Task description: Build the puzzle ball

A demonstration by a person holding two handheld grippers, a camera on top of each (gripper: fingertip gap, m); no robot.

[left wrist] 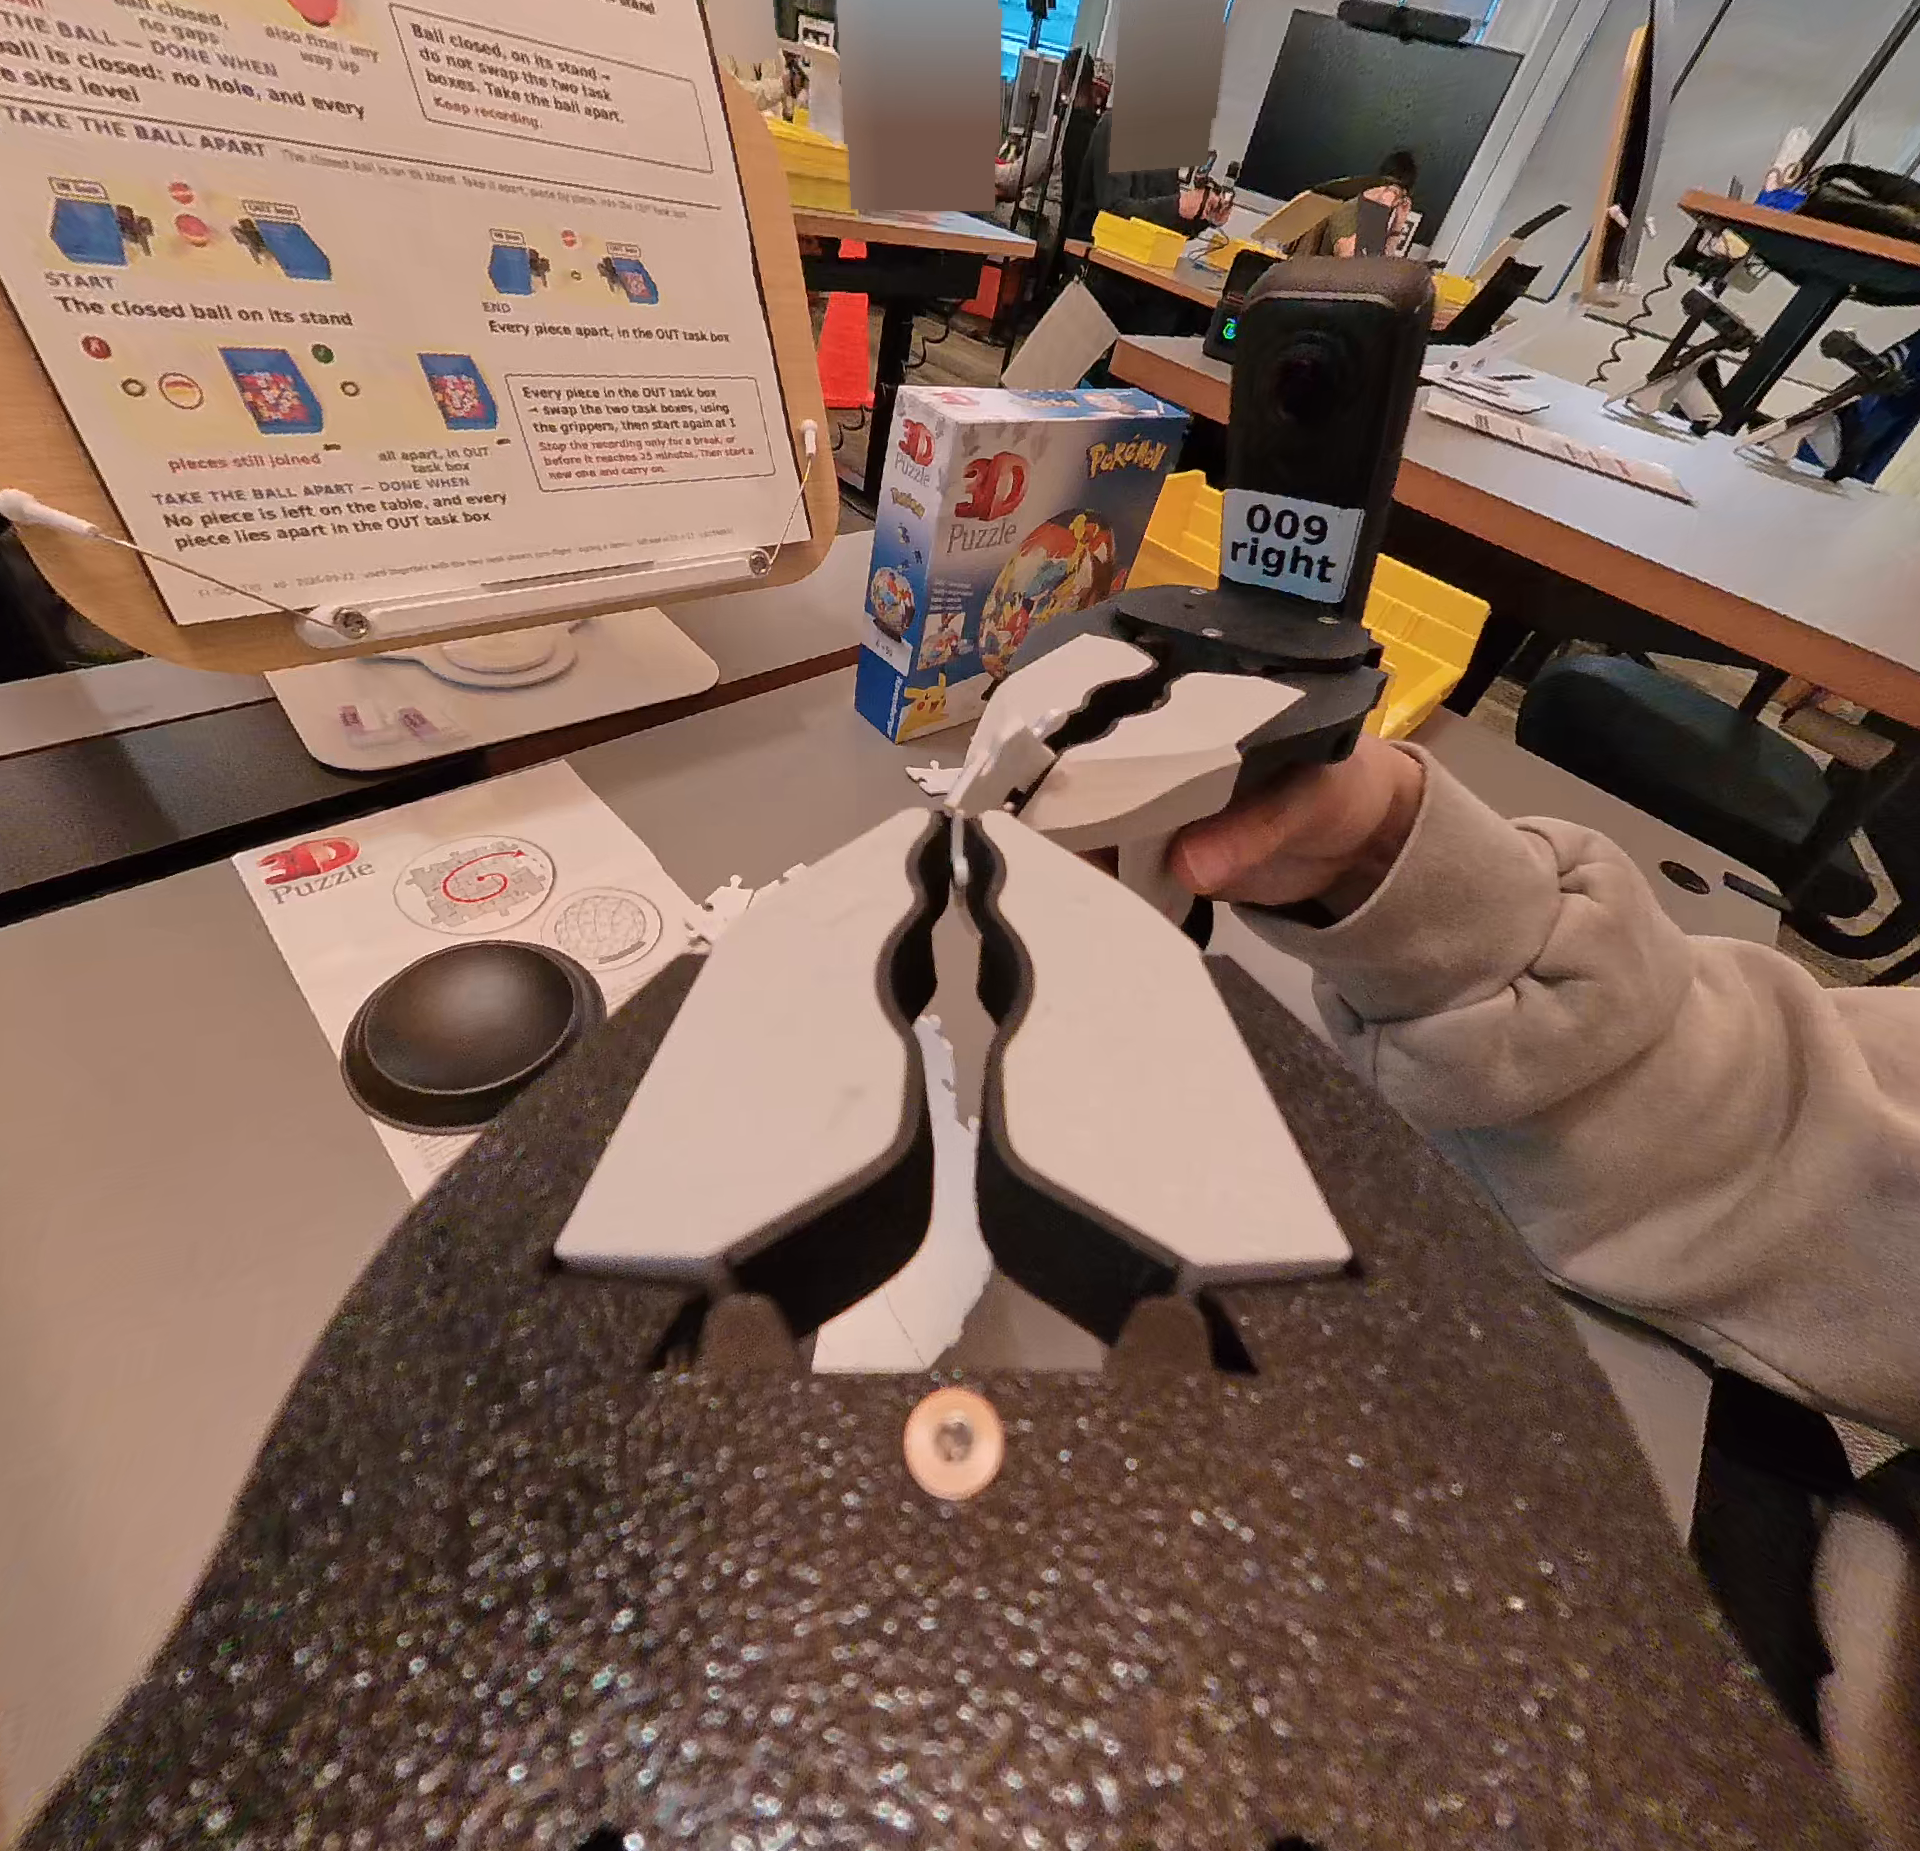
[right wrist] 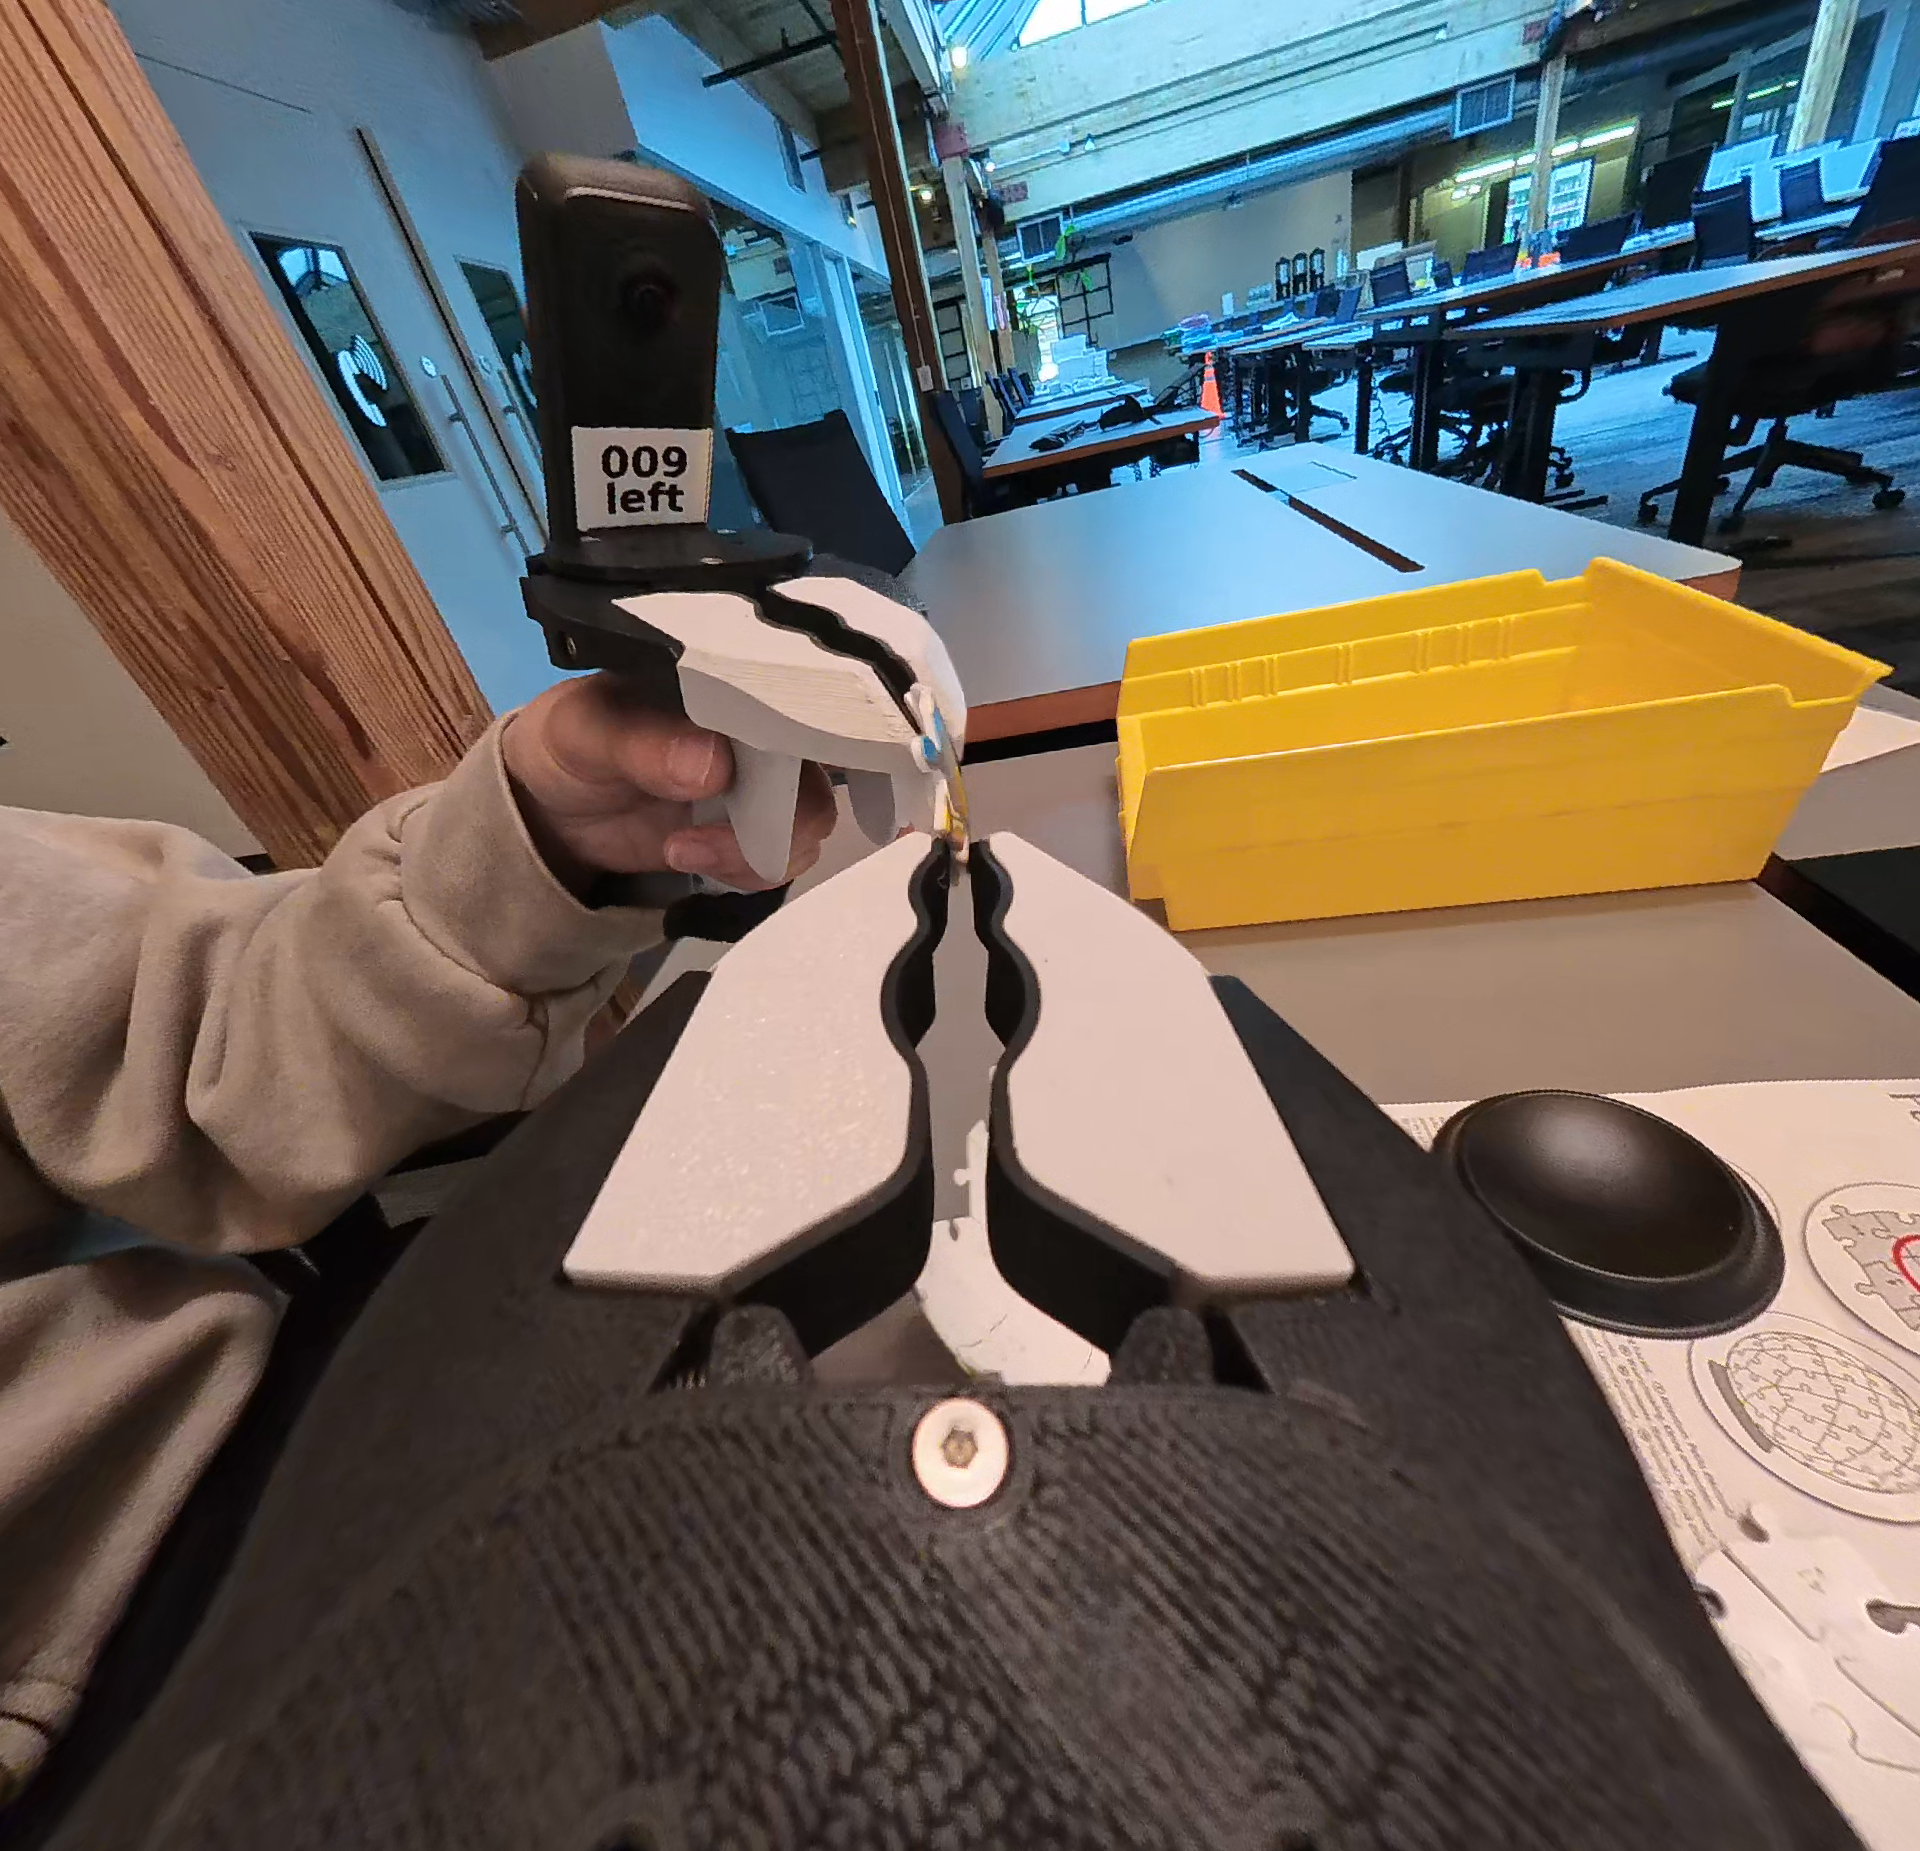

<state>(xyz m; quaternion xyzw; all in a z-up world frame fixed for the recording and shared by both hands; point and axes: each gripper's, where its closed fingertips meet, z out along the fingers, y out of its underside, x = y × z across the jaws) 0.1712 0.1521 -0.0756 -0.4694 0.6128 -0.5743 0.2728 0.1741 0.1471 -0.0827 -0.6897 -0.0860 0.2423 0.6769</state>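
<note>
My left gripper [left wrist: 956, 830] is shut on a thin puzzle piece [left wrist: 958, 864] seen edge-on at its tips. My right gripper [left wrist: 1023, 736] comes in from the right, shut on a white puzzle piece [left wrist: 987, 762]. The two pieces meet tip to tip in the air above the table. In the right wrist view my right gripper [right wrist: 961, 845] is shut at the tips, and the left gripper [right wrist: 940, 762] holds its piece [right wrist: 928, 752], with coloured edges, against them. The black ball stand [left wrist: 468, 1032] sits on a paper sheet [left wrist: 436, 866]; it also shows in the right wrist view [right wrist: 1610, 1209].
Loose white puzzle pieces lie on the table under the grippers [left wrist: 945, 1178] and beside the sheet [left wrist: 727, 902]. A puzzle box [left wrist: 997, 554] stands behind. A yellow bin [right wrist: 1455, 741] sits on the table's far side. An instruction board [left wrist: 364, 243] stands at the left. My two grippers' fingertips are within a few centimetres of each other.
</note>
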